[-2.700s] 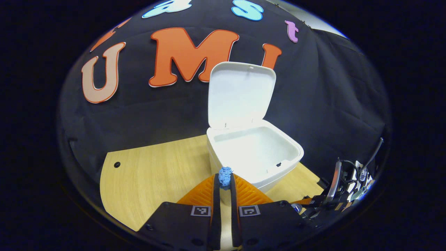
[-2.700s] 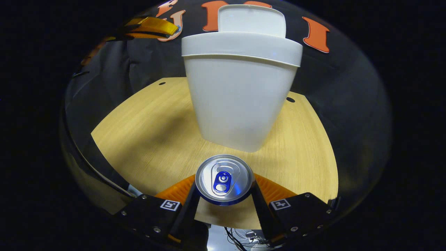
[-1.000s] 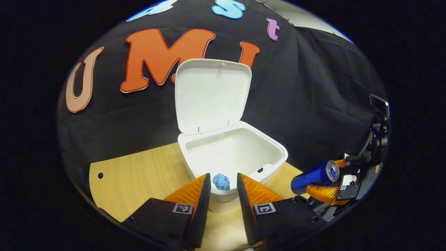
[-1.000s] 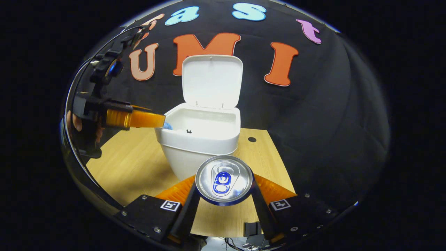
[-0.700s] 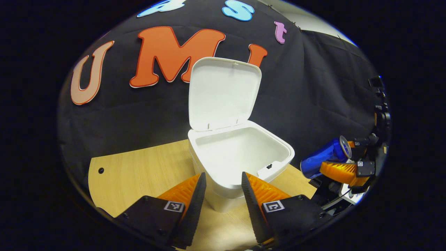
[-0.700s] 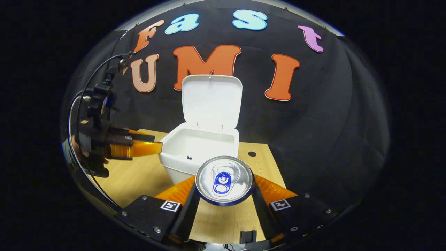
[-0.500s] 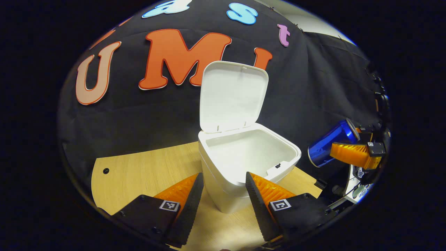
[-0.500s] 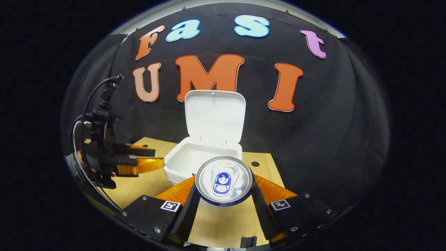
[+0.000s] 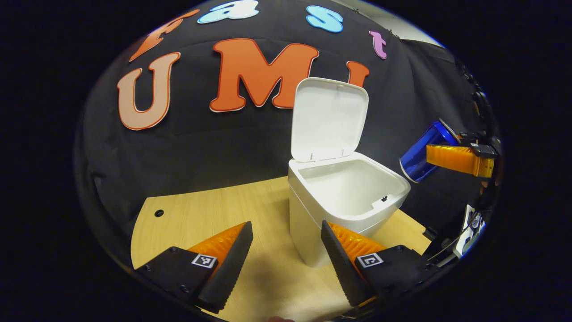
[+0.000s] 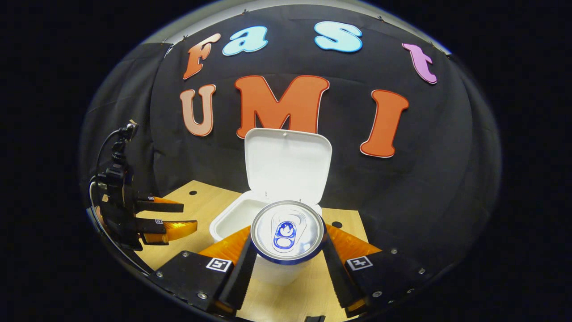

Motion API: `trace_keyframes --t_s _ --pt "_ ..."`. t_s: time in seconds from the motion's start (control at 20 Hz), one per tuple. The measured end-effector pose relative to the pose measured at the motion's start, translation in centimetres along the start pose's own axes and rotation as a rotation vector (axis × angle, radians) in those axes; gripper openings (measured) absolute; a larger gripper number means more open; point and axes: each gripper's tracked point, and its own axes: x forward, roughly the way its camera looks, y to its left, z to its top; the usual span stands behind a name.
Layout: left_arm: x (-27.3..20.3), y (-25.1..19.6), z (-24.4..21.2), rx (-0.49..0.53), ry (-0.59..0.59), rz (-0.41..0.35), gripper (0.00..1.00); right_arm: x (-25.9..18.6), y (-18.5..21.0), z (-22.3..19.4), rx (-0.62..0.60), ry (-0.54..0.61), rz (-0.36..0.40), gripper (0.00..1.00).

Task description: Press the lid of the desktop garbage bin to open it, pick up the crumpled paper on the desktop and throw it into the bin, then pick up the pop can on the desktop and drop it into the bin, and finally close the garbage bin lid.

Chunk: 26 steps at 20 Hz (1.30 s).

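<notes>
Right gripper (image 10: 287,259) clamps the can (image 10: 287,231) round its slick, thin, dentable sides; bin (image 9: 346,197) at twelve o'clock; left gripper (image 9: 286,250) gapes empty.

Light wooden desktop (image 9: 201,219) under white bin (image 9: 313,232)

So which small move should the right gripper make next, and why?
Probably carry the can forward until it is over the bin, then let go. The right gripper grips the can, the lid stands open, and in the left gripper view the can hangs beside the bin, not above it.
</notes>
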Motion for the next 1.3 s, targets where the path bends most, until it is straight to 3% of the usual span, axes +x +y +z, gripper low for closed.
trace_keyframes --t_s 0.7,1.05,1.1,1.15,1.2,1.3 --pt "-3.2 5.4 -1.7 -0.106 -0.014 0.21 0.98 4.7 0.0 -3.8 -0.054 0.088 0.042 0.79" --pt "-3.0 4.5 -3.3 -0.173 0.023 0.204 0.98 5.7 -0.3 -5.6 -0.023 0.109 0.048 0.79" --pt "-2.9 4.3 -3.5 -0.175 0.029 0.2 0.98 5.9 -0.3 -6.0 -0.016 0.115 0.049 0.75" --pt "-2.9 4.1 -3.5 -0.171 0.032 0.197 0.98 6.1 -0.4 -6.2 -0.014 0.12 0.049 0.79" --pt "-2.8 3.9 -3.5 -0.164 0.032 0.194 0.98 6.3 -0.4 -6.4 -0.018 0.128 0.049 0.75" --pt "-2.8 3.8 -3.4 -0.145 0.029 0.193 0.98 6.6 -0.4 -7.0 -0.034 0.136 0.04 0.8"
